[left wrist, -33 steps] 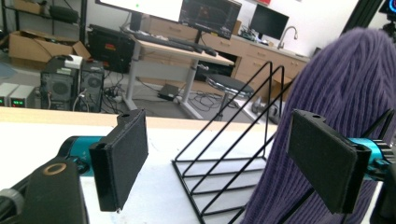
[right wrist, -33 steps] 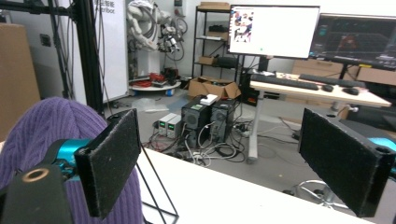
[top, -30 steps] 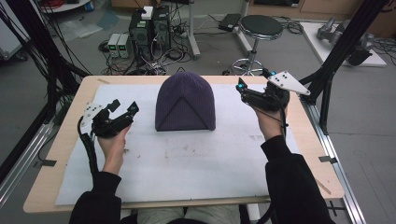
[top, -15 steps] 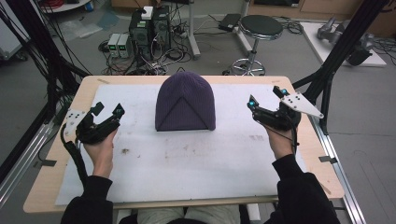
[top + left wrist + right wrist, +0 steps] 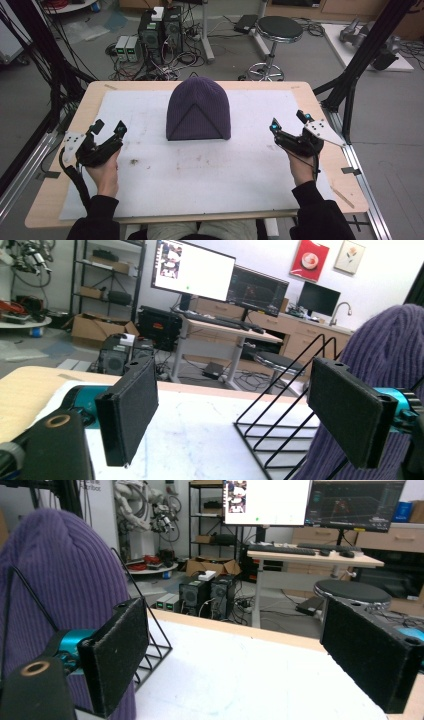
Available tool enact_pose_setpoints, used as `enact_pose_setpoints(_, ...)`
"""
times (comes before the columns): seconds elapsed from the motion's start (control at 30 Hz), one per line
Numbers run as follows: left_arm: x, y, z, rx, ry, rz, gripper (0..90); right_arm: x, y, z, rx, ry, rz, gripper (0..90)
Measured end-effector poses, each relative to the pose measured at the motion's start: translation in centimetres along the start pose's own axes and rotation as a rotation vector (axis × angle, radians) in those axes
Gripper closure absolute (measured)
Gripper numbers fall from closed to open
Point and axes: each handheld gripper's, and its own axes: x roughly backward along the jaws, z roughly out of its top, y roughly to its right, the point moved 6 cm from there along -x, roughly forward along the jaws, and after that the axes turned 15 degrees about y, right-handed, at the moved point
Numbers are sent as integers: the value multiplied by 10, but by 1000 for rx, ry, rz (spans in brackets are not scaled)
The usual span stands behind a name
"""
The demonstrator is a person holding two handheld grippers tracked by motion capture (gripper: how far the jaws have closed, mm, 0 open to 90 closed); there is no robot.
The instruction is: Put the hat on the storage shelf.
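Both tongs, left [image 5: 108, 130] and right [image 5: 289, 121], have drawn back from the ribbed purple beanie [image 5: 198, 109], gaping wide, empty.

The hat [image 5: 198, 108] sits on a wire rack [image 5: 280, 427] at the middle of the table's [image 5: 320, 105] far half, on the sheet [image 5: 210, 170] covering the tabletop. It lies ahead and to the right of the left gripper's [image 5: 107, 133] jaws, and ahead and to the left of the right gripper's [image 5: 289, 123] jaws (well apart from both). Each pair of jaws stands spread over bare sheet, one at each side edge. Beyond the table's far edge stand a stool [image 5: 276, 30] and computer boxes [image 5: 159, 27] on the floor.
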Motion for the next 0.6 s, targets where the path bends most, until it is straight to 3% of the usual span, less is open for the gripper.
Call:
enact_pose_setpoints(0.1, 6, -4, -1, -7, 4, 10, 208, 7, 6, -12, -23, -9, -24, 115)
enact_pose_setpoints(0.4, 20, -15, -11, -31, -16, 37, 208, 25, 21, -34, -21, -25, -95, 116)
enact_pose_setpoints(0.53, 24, -16, -13, -54, -25, 38, 208, 31, 23, -42, -11, -33, -108, 116)
enact_pose_setpoints(0.6, 27, -17, -15, -64, -31, 41, 208, 38, 25, -48, 11, -25, -138, 116)
